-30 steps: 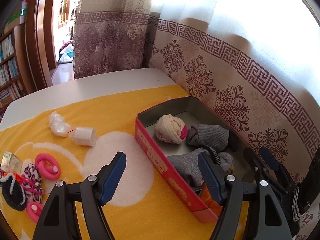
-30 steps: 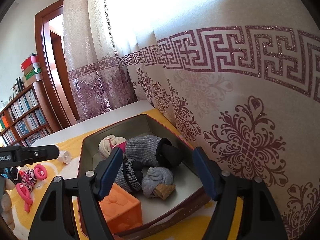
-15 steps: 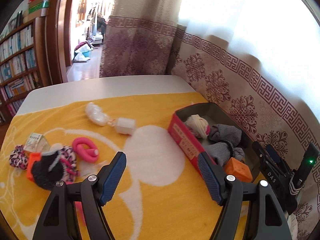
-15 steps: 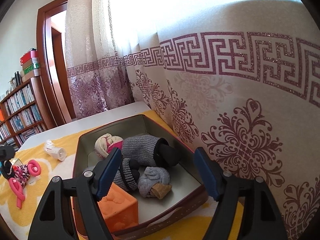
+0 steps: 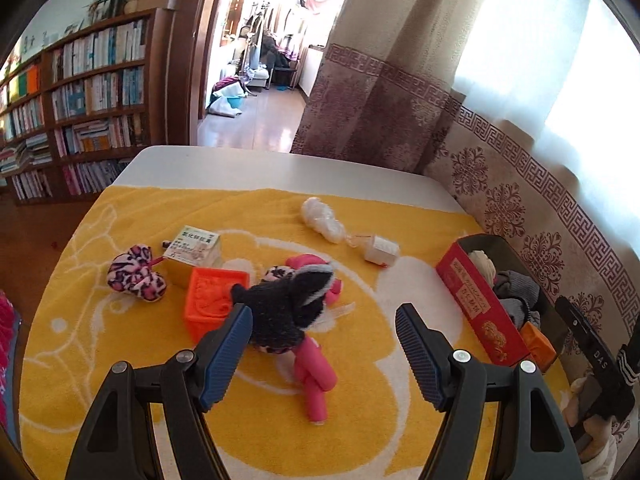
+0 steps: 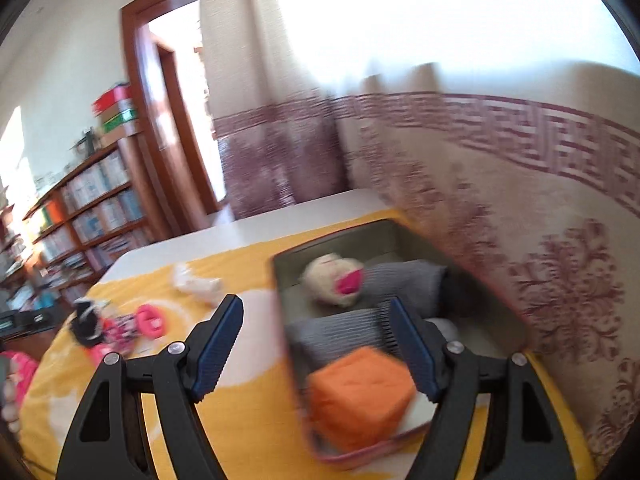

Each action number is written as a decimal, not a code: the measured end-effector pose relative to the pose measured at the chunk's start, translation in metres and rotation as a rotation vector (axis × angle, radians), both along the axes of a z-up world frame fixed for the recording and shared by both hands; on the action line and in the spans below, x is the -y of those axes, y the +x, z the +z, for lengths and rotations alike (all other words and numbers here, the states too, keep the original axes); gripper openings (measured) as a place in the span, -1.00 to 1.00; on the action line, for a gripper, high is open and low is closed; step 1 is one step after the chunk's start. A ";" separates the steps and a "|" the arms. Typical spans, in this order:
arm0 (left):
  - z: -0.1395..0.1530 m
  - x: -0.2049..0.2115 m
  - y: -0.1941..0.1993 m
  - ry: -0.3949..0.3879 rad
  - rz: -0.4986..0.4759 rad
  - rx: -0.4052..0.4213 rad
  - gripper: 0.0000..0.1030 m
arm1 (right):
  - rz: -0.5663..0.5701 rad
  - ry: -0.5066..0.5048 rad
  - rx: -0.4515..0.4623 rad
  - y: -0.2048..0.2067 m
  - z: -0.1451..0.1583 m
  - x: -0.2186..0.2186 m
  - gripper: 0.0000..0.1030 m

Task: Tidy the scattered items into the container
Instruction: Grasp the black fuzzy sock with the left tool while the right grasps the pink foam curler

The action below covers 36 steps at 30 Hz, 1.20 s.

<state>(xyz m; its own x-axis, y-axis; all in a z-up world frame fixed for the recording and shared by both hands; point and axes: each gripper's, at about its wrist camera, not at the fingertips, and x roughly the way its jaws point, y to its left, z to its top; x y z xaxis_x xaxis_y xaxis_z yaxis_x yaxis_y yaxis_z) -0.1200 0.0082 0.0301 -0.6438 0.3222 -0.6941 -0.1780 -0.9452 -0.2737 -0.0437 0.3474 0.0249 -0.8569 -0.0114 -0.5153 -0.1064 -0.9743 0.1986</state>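
My left gripper (image 5: pixel 324 344) is open and empty above a black fuzzy sock (image 5: pixel 286 310) lying on pink foam rollers (image 5: pixel 314 376). Beside it are an orange block (image 5: pixel 212 300), a small yellow box (image 5: pixel 194 250), a leopard-print scrunchie (image 5: pixel 136 274), a white plastic bag (image 5: pixel 322 220) and a white spool (image 5: pixel 382 250). The red tin (image 5: pixel 476 300) stands at the right. My right gripper (image 6: pixel 316 344) is open and empty over the tin's near left wall (image 6: pixel 298 368). The tin holds an orange block (image 6: pixel 360 392), grey socks (image 6: pixel 404 280) and a cream-pink ball (image 6: pixel 332 282).
A yellow towel (image 5: pixel 360 420) covers the white table (image 5: pixel 248 166). A patterned curtain (image 5: pixel 520 200) hangs close behind the tin. A bookshelf (image 5: pixel 80 100) and a doorway lie beyond the table's far edge. The right wrist view is motion-blurred.
My left gripper has swung left from the tin to the scattered pile, now over the black sock. My right gripper has shifted left, from over the tin's middle to its left wall.
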 end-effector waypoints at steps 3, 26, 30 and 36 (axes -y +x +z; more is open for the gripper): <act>-0.003 0.015 0.001 0.017 0.010 0.002 0.47 | 0.151 -0.041 0.064 -0.014 -0.005 0.039 0.53; -0.032 0.083 -0.003 0.109 0.097 0.038 0.47 | 0.580 0.060 0.320 -0.080 -0.075 0.223 0.35; -0.036 0.083 -0.005 0.109 0.095 0.050 0.47 | 0.580 0.050 0.370 -0.090 -0.090 0.228 -0.04; -0.043 0.079 -0.009 0.099 0.096 0.065 0.47 | 0.547 0.032 0.371 -0.087 -0.095 0.214 -0.39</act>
<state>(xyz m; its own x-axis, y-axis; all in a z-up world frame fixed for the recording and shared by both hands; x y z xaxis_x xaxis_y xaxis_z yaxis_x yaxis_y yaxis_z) -0.1294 -0.0712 -0.0129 -0.6297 0.3305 -0.7030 -0.0668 -0.9247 -0.3748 -0.1310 0.1330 -0.0698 -0.4974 -0.3745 -0.7825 0.3498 -0.9120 0.2142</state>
